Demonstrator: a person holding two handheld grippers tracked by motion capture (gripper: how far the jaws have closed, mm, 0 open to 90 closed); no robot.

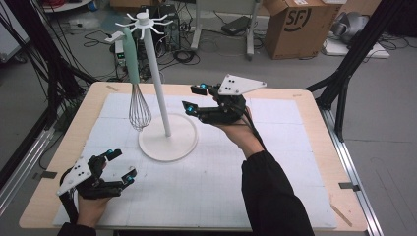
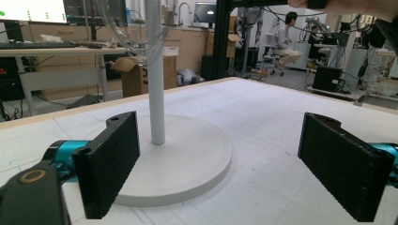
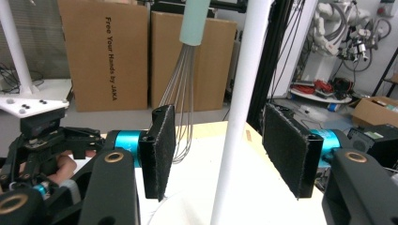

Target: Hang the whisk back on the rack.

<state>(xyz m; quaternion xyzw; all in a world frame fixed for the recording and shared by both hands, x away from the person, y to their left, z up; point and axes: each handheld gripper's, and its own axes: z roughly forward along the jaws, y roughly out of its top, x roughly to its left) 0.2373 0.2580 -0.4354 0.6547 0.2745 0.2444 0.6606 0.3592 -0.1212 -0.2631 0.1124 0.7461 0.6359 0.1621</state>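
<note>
Whisk (image 1: 136, 93) hangs from the stand (image 1: 162, 88) near the counter's far edge. Right gripper (image 1: 196, 98) has fingers spread beside the pole, probably nearing a grasp; left gripper (image 1: 120, 164), spread, idles near the front-left corner.

Left gripper (image 1: 118, 164) sits low at the frame's lower left, jaws spread wide, hand (image 1: 91, 206) beneath it. Right gripper (image 1: 196, 98) hangs at upper centre, jaws parted, dark sleeve (image 1: 273, 196) rising from the bottom edge.
</note>
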